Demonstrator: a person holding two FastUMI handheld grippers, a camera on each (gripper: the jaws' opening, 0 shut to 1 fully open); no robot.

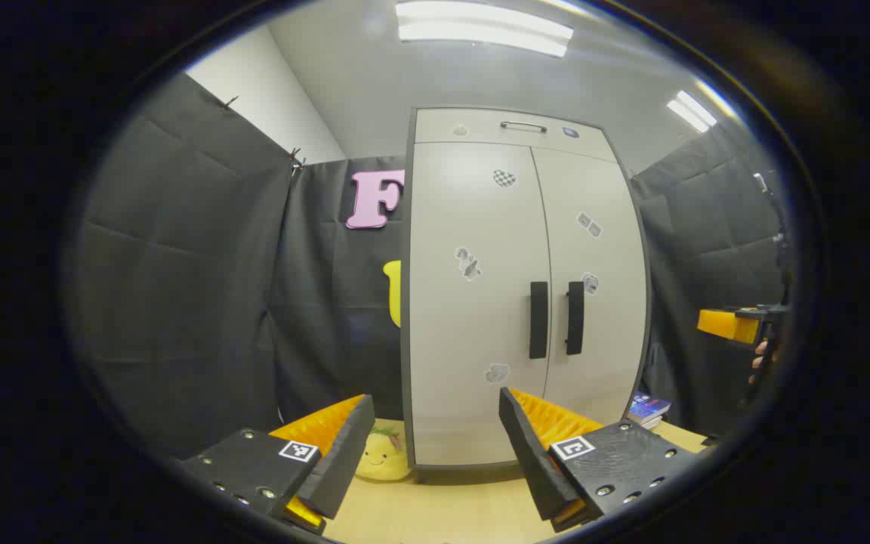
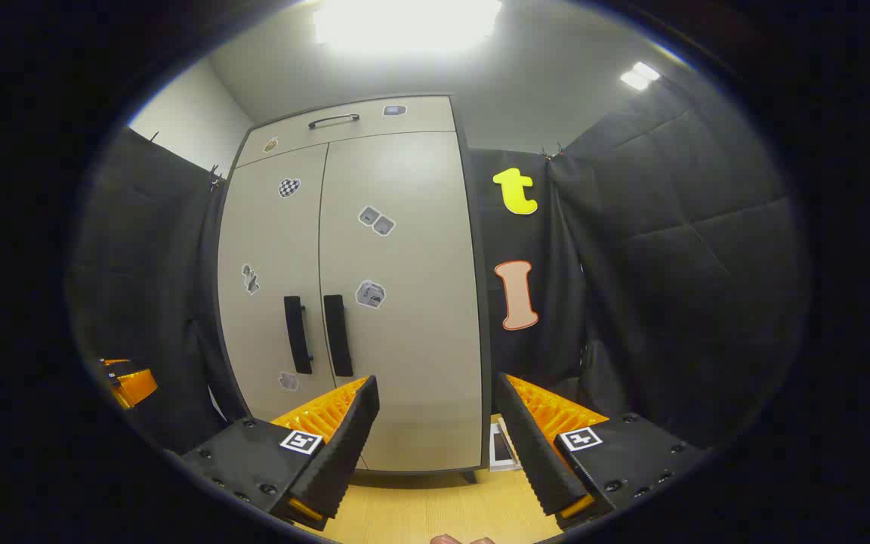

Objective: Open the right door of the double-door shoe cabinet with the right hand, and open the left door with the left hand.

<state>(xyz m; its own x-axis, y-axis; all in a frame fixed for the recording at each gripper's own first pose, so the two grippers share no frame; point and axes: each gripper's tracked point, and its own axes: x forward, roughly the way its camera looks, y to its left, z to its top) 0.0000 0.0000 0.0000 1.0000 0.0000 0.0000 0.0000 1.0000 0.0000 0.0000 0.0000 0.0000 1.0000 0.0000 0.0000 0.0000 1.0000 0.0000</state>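
A tall pale-grey shoe cabinet (image 1: 473,317) (image 2: 405,340) stands on the wooden floor with both doors closed. Two dark vertical handles sit side by side at the centre seam: the left door handle (image 1: 538,319) (image 2: 297,335) and the right door handle (image 1: 575,318) (image 2: 337,335). My left gripper (image 1: 435,423) is open, well short of the cabinet and low in front of the left door. My right gripper (image 2: 435,412) is open too, low in front of the right door. The right gripper (image 1: 737,325) also appears far right in the left gripper view, held by a hand.
A drawer with a slim handle (image 1: 523,125) tops the cabinet. A yellow plush toy (image 1: 382,457) lies on the floor at the cabinet's left foot. Books (image 1: 648,409) lie at its right side. A framed picture (image 2: 503,447) leans by the right base. Black cloth walls close in on both sides.
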